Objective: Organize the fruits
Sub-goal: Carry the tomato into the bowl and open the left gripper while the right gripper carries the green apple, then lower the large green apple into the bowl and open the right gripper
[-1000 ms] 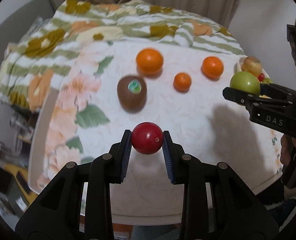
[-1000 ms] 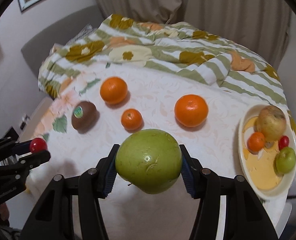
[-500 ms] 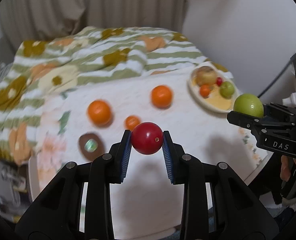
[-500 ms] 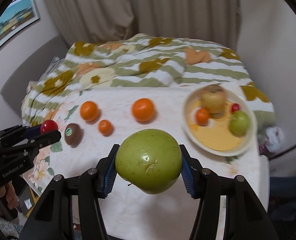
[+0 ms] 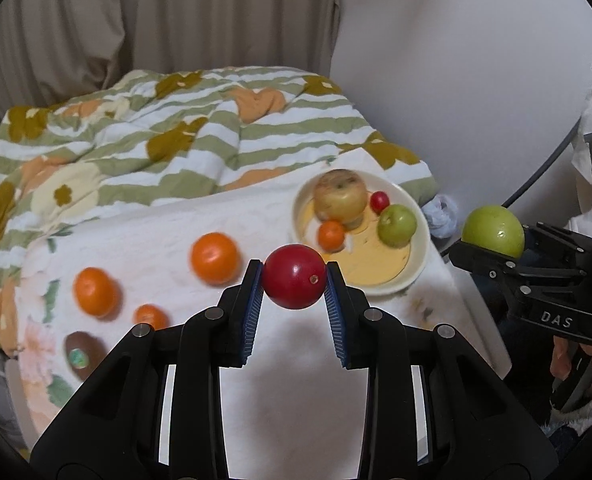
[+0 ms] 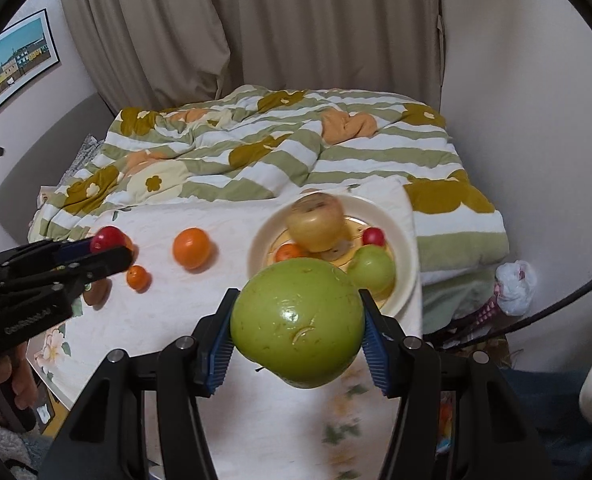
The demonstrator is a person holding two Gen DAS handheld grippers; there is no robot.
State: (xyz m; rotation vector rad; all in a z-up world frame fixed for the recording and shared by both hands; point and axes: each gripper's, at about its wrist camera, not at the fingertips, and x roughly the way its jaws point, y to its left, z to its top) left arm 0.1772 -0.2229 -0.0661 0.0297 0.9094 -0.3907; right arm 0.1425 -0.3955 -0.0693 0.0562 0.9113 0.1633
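Observation:
My left gripper (image 5: pixel 294 280) is shut on a small red fruit (image 5: pixel 294 276) and holds it above the table; it also shows in the right wrist view (image 6: pixel 106 240). My right gripper (image 6: pixel 296 332) is shut on a big green apple (image 6: pixel 299 326), held above the table's near right side; it shows in the left wrist view (image 5: pixel 493 231). A cream plate (image 5: pixel 411 268) at the back right holds a yellow apple (image 5: pixel 339 198), a green apple (image 5: pixel 397 225), a small orange (image 5: pixel 331 235) and a small red fruit (image 5: pixel 379 200).
On the white flowered tablecloth (image 5: pixel 156 276) lie two oranges (image 5: pixel 214 257) (image 5: pixel 95 291), a small mandarin (image 5: pixel 150 317) and a brown kiwi (image 5: pixel 80 354). A striped blanket (image 5: pixel 176 136) lies behind the table. A wall and a white bag (image 6: pixel 515 282) are to the right.
Both grippers have risen and swung to the right with their fruits; the plate has come nearer the middle of both views and the loose fruits have slid to the left.

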